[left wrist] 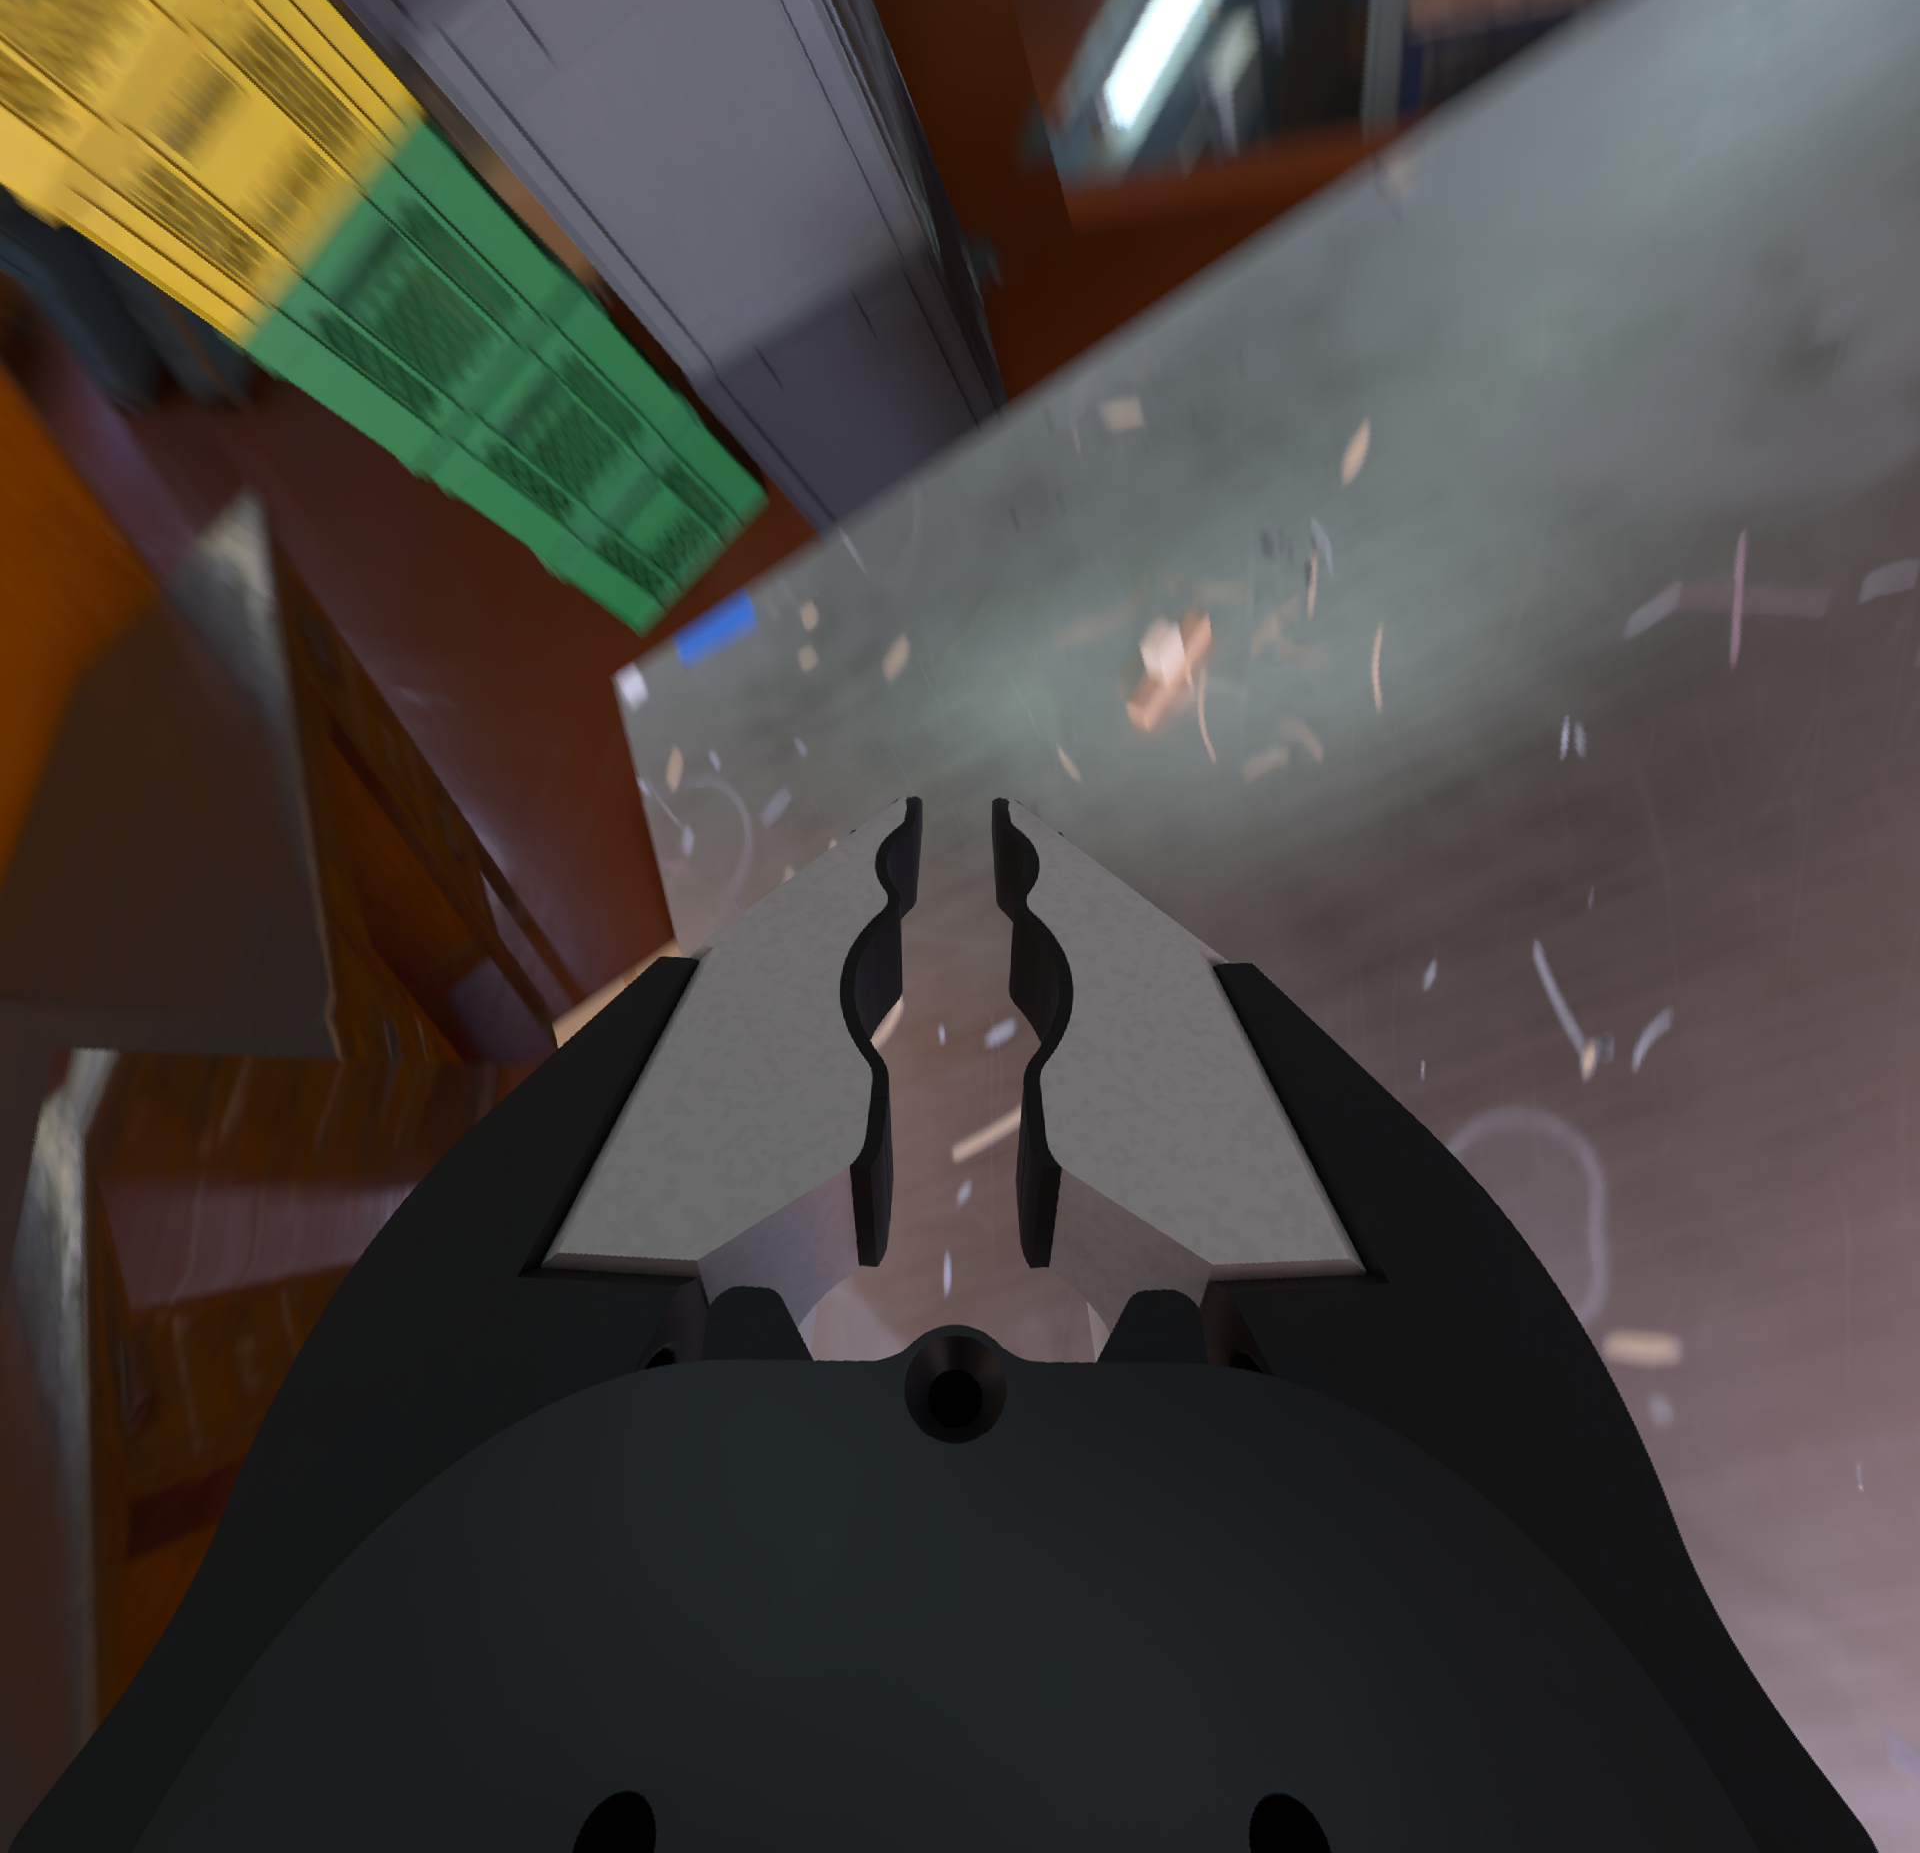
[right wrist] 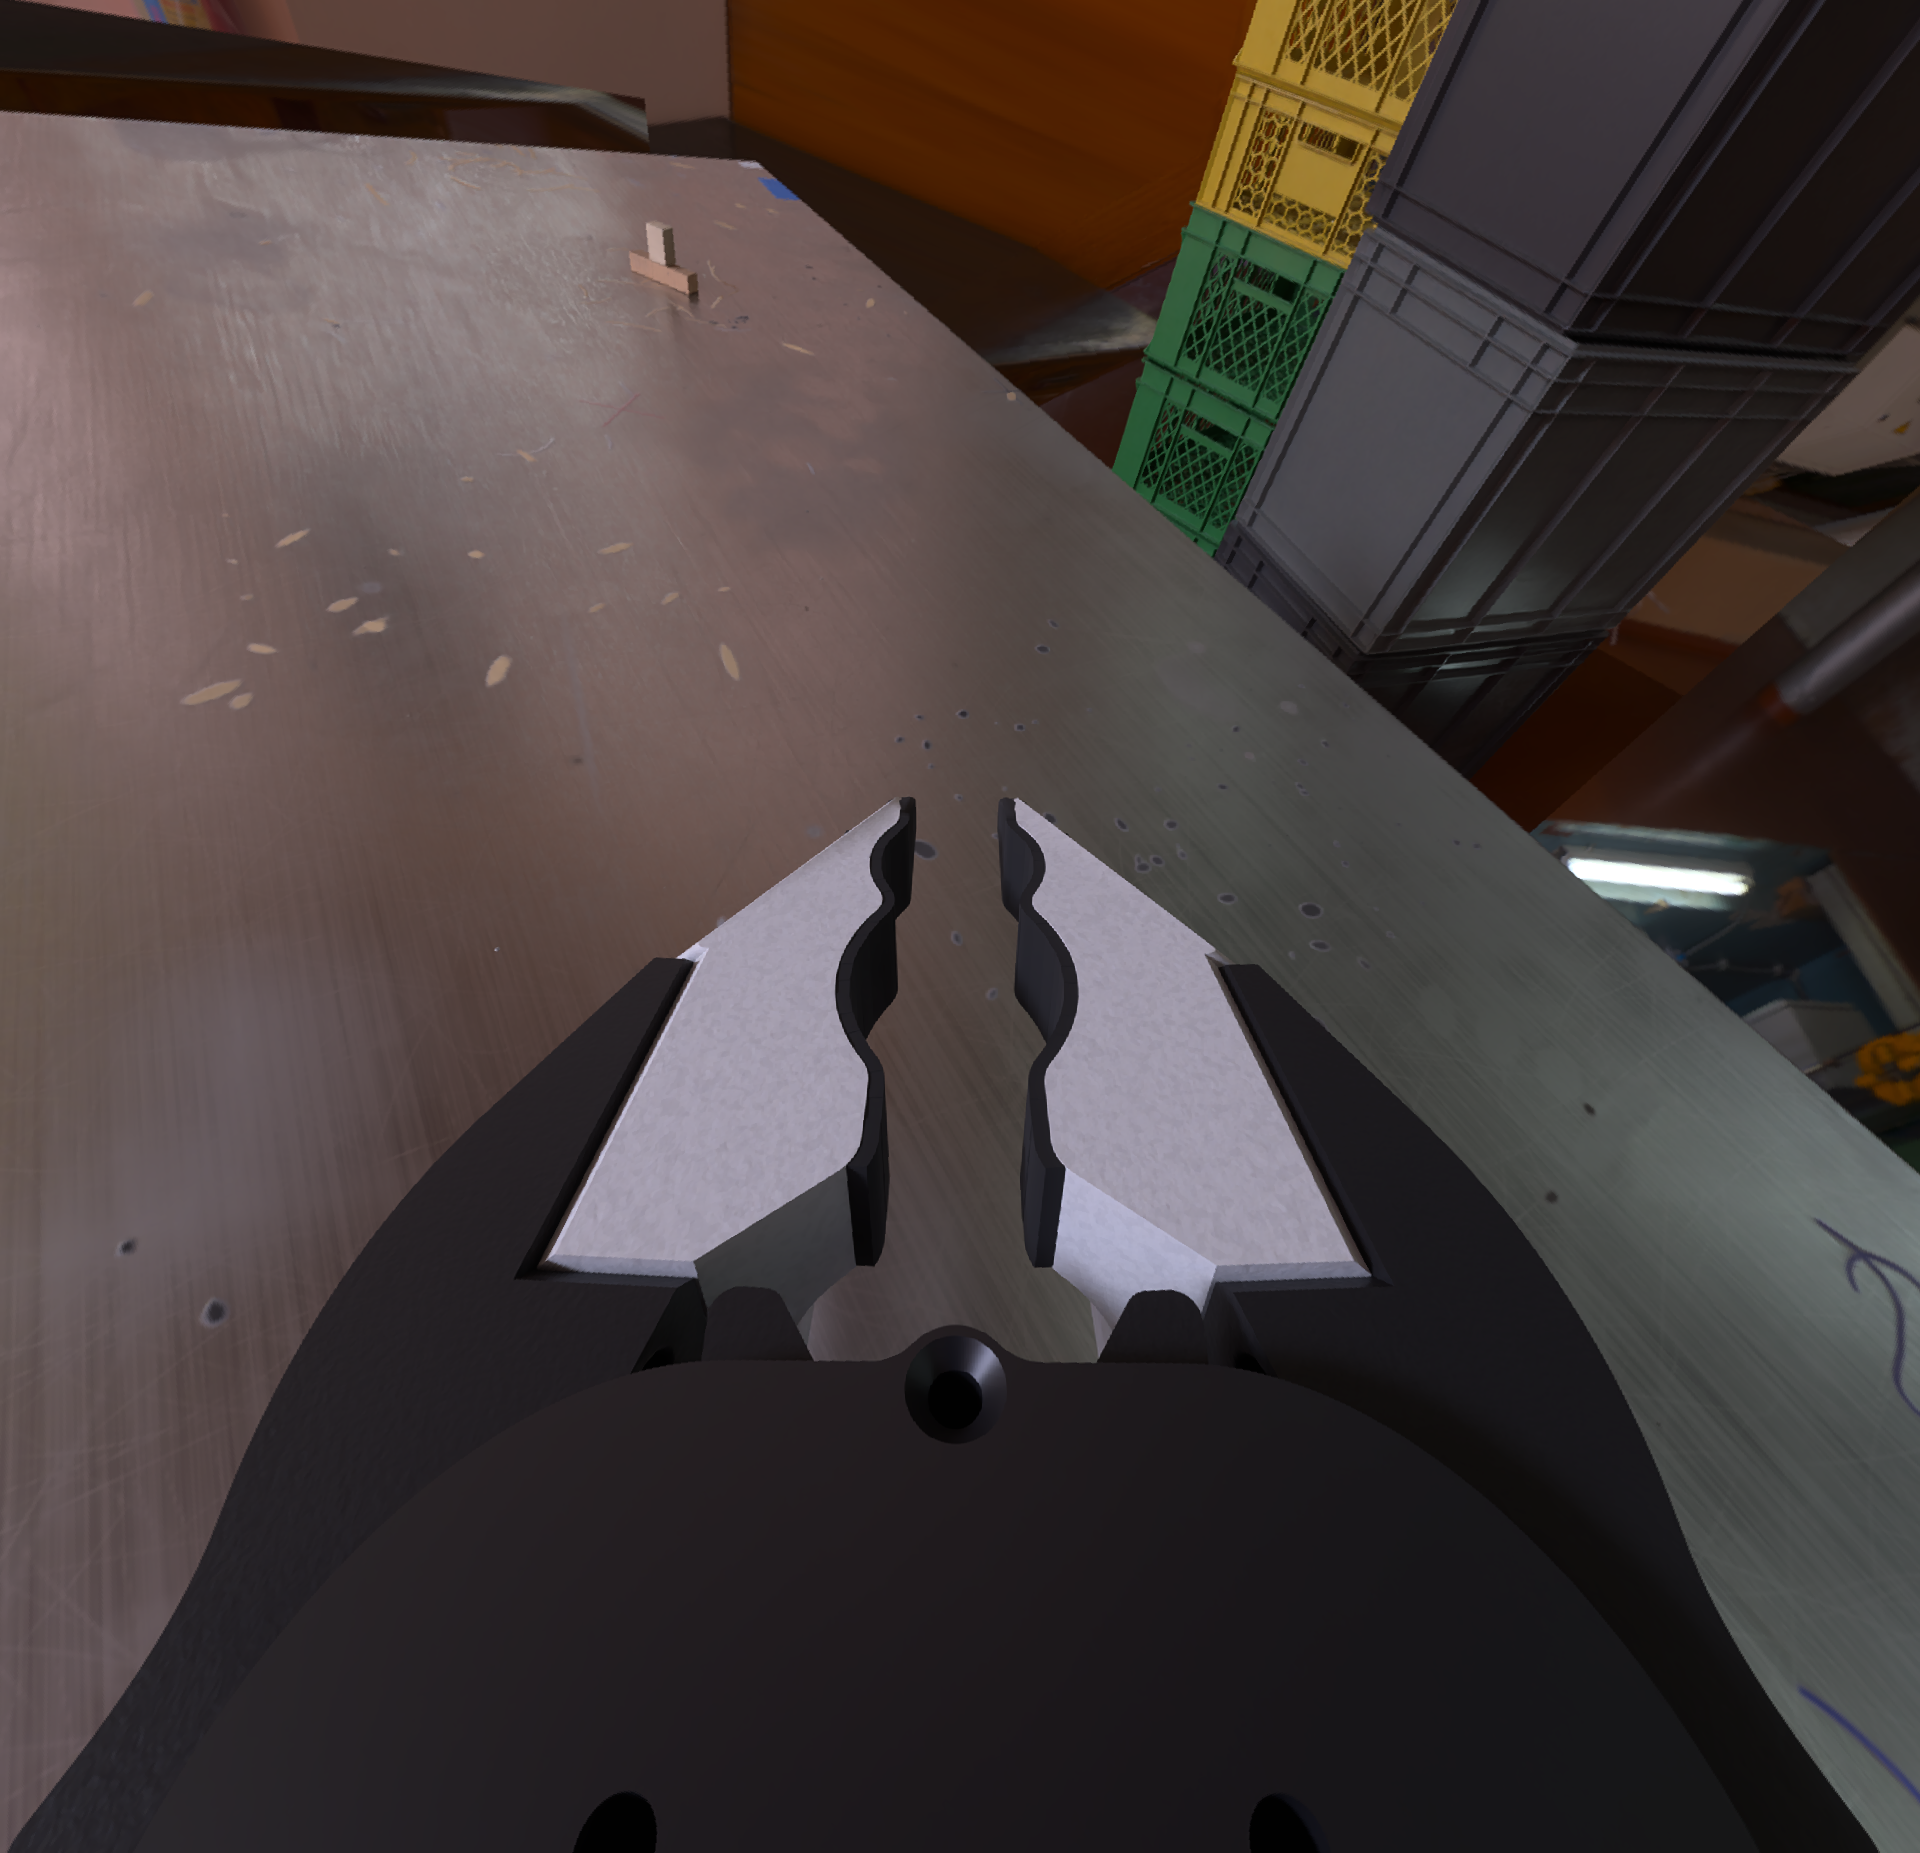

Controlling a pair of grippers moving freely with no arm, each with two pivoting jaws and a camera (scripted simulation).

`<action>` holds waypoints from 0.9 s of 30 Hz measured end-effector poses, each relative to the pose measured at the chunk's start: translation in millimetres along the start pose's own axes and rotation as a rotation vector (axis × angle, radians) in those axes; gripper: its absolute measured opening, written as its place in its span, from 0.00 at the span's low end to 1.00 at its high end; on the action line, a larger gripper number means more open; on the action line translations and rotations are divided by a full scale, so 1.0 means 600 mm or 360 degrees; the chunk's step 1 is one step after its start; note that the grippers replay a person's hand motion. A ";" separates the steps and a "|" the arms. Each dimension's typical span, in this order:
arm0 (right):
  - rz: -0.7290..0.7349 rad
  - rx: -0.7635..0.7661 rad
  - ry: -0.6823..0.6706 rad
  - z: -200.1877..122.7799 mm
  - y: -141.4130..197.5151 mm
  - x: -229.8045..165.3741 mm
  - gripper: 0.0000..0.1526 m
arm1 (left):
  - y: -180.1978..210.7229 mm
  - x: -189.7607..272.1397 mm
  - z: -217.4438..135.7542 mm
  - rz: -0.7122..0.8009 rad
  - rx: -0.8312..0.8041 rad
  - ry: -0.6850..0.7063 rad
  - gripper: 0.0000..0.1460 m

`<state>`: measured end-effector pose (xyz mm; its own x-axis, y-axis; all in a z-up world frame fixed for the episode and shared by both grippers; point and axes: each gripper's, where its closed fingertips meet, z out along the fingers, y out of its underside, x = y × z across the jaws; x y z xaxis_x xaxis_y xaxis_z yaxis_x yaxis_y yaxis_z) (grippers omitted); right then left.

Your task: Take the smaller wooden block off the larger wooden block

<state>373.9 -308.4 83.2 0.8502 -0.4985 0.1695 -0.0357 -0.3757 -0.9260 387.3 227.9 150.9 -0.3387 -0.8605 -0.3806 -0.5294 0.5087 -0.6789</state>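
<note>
In the right wrist view a small pale wooden block (right wrist: 660,242) stands upright on a flat, larger wooden block (right wrist: 665,274) far off on the worn metal table (right wrist: 436,515). In the blurred left wrist view the two blocks (left wrist: 1169,665) show as a pale and brownish smear ahead and to the right. My left gripper (left wrist: 956,816) is open by a narrow gap and empty, above the table. My right gripper (right wrist: 956,816) is open by a narrow gap and empty, far short of the blocks and to their right.
Stacked crates stand past the table's edge: yellow (right wrist: 1320,99), green (right wrist: 1216,390) and dark grey (right wrist: 1558,369). They also show in the left wrist view: yellow (left wrist: 177,130), green (left wrist: 499,380), grey (left wrist: 727,193). The table edge (right wrist: 1299,650) runs diagonally at the right.
</note>
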 end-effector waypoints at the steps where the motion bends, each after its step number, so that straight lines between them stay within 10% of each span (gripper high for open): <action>1: 0.0004 -0.0007 -0.0006 0.002 0.002 -0.001 0.10 | 0.022 0.004 0.009 0.0038 -0.0123 0.0062 0.10; 14: 0.0000 -0.0105 0.0010 0.027 0.020 -0.019 0.09 | 0.187 0.019 0.104 0.0631 -0.1249 0.0378 0.12; 27: 0.0121 -0.0063 0.0090 0.029 0.031 0.013 0.09 | 0.081 0.134 0.137 0.0739 -0.0714 0.0877 0.12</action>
<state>389.1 -305.3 61.6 0.8133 -0.5696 0.1193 -0.1205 -0.3654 -0.9230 398.1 181.3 35.6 -0.8669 -0.4838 -0.1201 -0.4618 0.8702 -0.1718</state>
